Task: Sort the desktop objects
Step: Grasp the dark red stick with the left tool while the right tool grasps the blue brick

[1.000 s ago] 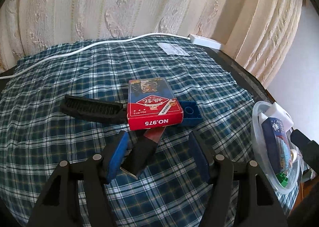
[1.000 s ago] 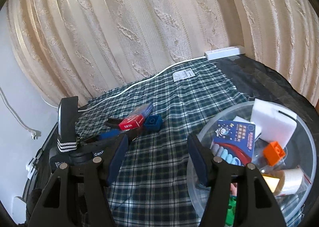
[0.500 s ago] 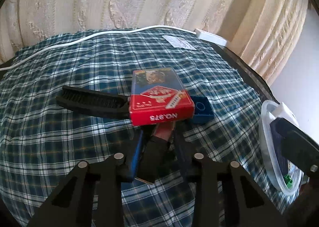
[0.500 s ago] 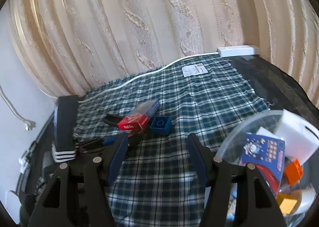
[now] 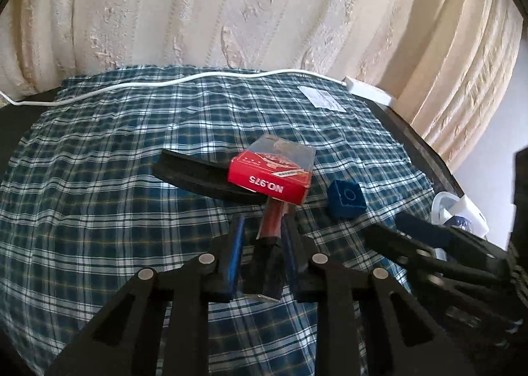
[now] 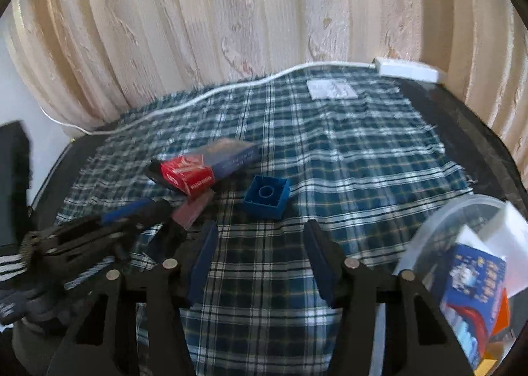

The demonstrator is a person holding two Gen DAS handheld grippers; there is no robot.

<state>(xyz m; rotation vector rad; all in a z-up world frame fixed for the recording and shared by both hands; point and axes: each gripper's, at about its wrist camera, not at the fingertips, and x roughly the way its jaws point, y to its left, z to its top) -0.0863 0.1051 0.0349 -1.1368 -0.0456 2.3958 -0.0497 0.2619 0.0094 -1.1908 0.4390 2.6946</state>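
The left gripper (image 5: 262,240) is clamping the dark handle of the black comb (image 5: 204,174), which is lying on the plaid cloth (image 5: 99,194) covering the desk. The red card box (image 5: 272,174) is sitting on top of the comb. The blue brick (image 6: 267,196) is resting studs down just beside them, in front of the right gripper (image 6: 260,254). That one's jaws have just been narrowing, still apart with nothing between them. The clear tub (image 6: 442,227) at the right is holding a blue box (image 6: 475,280) and other bits.
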